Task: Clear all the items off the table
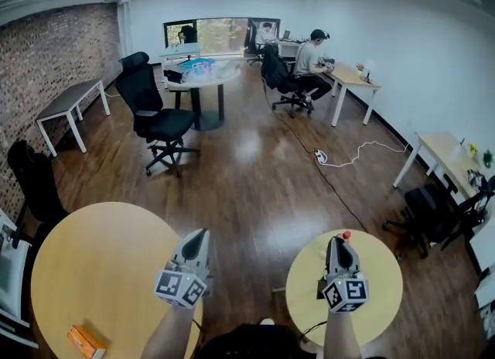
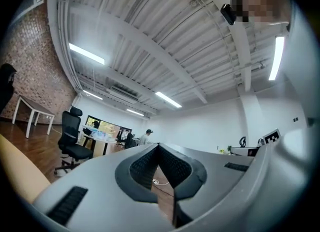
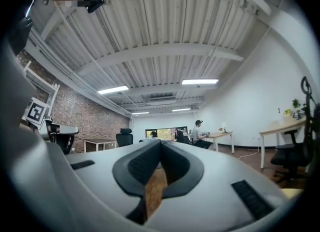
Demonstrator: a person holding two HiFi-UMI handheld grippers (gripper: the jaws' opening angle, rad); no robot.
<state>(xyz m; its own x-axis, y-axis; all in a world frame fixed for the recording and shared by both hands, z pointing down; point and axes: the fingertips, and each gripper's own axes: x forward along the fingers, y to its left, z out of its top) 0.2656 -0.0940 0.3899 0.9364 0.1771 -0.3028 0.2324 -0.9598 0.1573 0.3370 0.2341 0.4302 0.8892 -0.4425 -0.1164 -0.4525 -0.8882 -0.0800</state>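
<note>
In the head view a large round wooden table (image 1: 93,272) stands at lower left with an orange box (image 1: 85,342) near its front edge. My left gripper (image 1: 203,234) hangs over that table's right edge, shut and empty, jaws pointing forward. A smaller round table (image 1: 379,288) lies under my right gripper (image 1: 337,239), also shut with nothing held. A small red thing (image 1: 346,235) shows just beside the right tip; what it is cannot be told. Both gripper views look level into the room, the left gripper (image 2: 158,146) and the right gripper (image 3: 161,142) with pads together.
A black office chair (image 1: 155,117) stands mid-floor, another dark chair (image 1: 35,183) at the left by the brick wall. A white cable (image 1: 352,156) trails across the wood floor. A person sits at a far desk (image 1: 348,79). More chairs and a desk (image 1: 441,152) are at the right.
</note>
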